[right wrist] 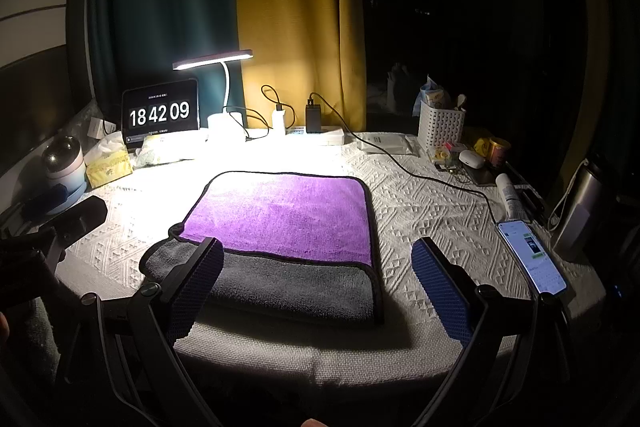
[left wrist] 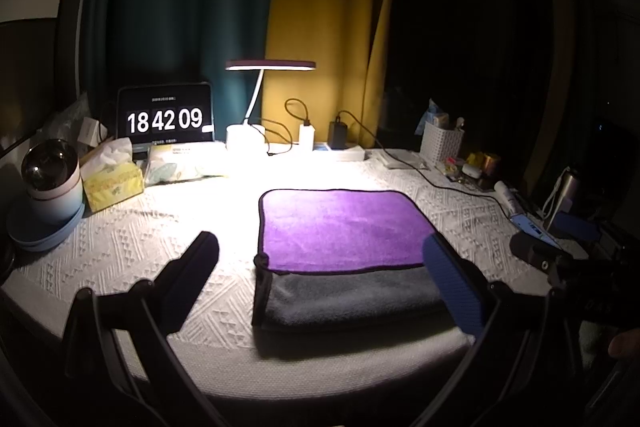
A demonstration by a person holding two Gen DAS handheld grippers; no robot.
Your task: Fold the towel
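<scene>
- I see the towel (left wrist: 344, 227) lying flat on the white patterned cloth (left wrist: 132, 247), near the front edge of the table and in front of the lit lamp (left wrist: 270, 65).
- It is folded over: a purple layer sits on top, and a grey strip (right wrist: 280, 287) of the layer below shows along the near side. A dark hem runs round the edges.
- The purple face looks smooth; the front left corner (right wrist: 174, 229) is slightly bunched.
- My left gripper (left wrist: 320, 283) is spread wide and holds nothing; its fingers sit either side of the towel's grey strip in my view, raised above it.
- My right gripper (right wrist: 318, 291) is also spread wide and empty; its left finger overlaps the grey strip in my view, and I cannot tell whether it touches.
- A clock (right wrist: 160, 115) reads 18 42 09 at the back left, and a lit phone (right wrist: 532, 255) lies to the right of the towel, well apart from it.
</scene>
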